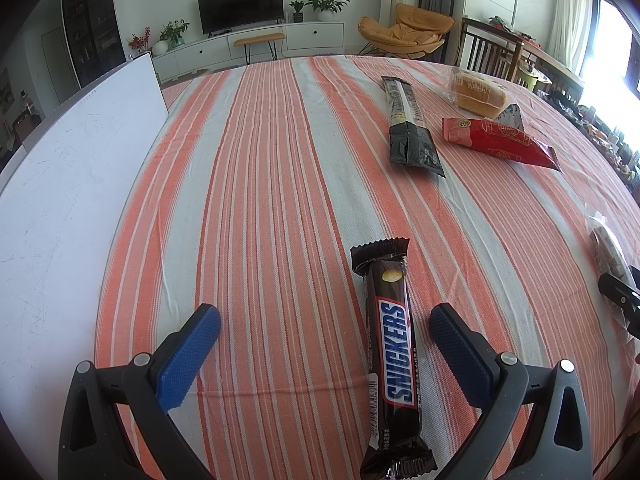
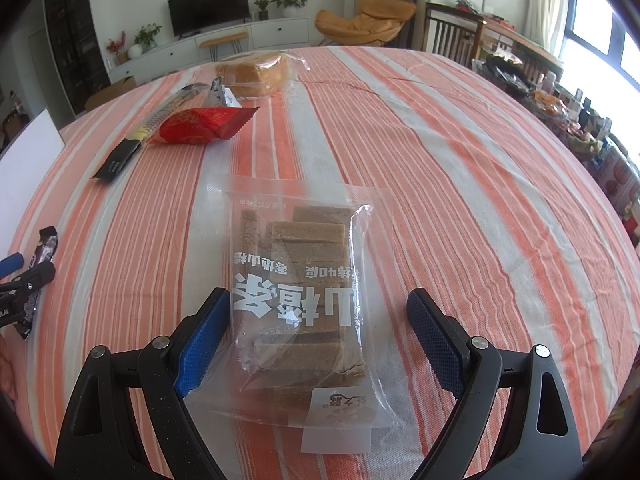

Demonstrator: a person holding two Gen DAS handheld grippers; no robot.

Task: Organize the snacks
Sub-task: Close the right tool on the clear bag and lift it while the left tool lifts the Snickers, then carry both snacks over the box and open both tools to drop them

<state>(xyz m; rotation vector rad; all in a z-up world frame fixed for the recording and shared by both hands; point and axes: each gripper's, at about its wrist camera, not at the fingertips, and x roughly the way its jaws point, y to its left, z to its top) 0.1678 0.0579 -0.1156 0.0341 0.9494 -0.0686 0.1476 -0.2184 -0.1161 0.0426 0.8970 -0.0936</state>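
Both claws are gaping wide, gripping nothing. My left claw (image 1: 325, 336) is straddling the Snickers (image 1: 390, 354), which is lying nearer the right finger. My right claw (image 2: 320, 316) is straddling the clear bag (image 2: 298, 280), its left pad (image 2: 204, 344) at the bag's edge. At 1 o'clock from the left claw, the black pack (image 1: 408, 128), red pack (image 1: 500, 142) and bread (image 1: 476, 94) are sitting together on the striped cloth (image 1: 260, 200).

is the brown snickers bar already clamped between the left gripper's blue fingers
No, the brown Snickers bar lies on the striped cloth between the left gripper's wide-open jaws, neither finger touching it.
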